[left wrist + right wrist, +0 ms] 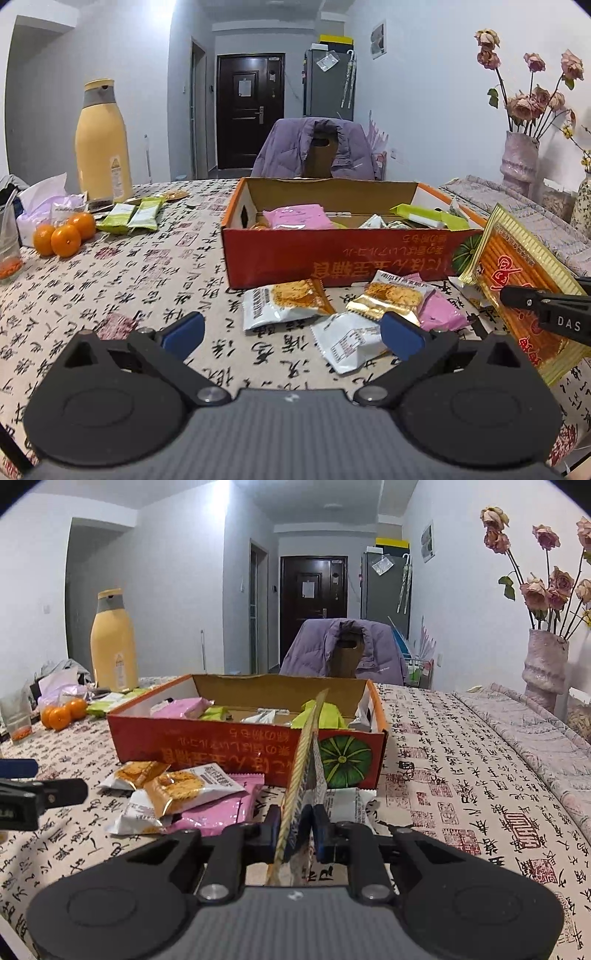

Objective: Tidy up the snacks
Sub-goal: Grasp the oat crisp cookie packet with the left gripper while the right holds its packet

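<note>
Two hand-held grippers hovered over a worktop [122, 280] covered in a cloth printed with calligraphy. The left hand-held gripper [291, 332] stood spread and empty above loose snack packets [284, 302]. The right hand-held gripper [295, 825] was pinching a gold biscuit-stick packet [517, 273] upright, just before an open red cardboard box [221, 746] holding more snacks. Behind stood a yellow bottle [103, 147], oranges [64, 236], a jacket-draped chair [317, 147] and a dark door [249, 107].

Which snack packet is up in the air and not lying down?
The big gold packet of orange sticks. The right hand-held gripper pinches it, lifted near the red box; the other loose packets lie flat on the table.
</note>
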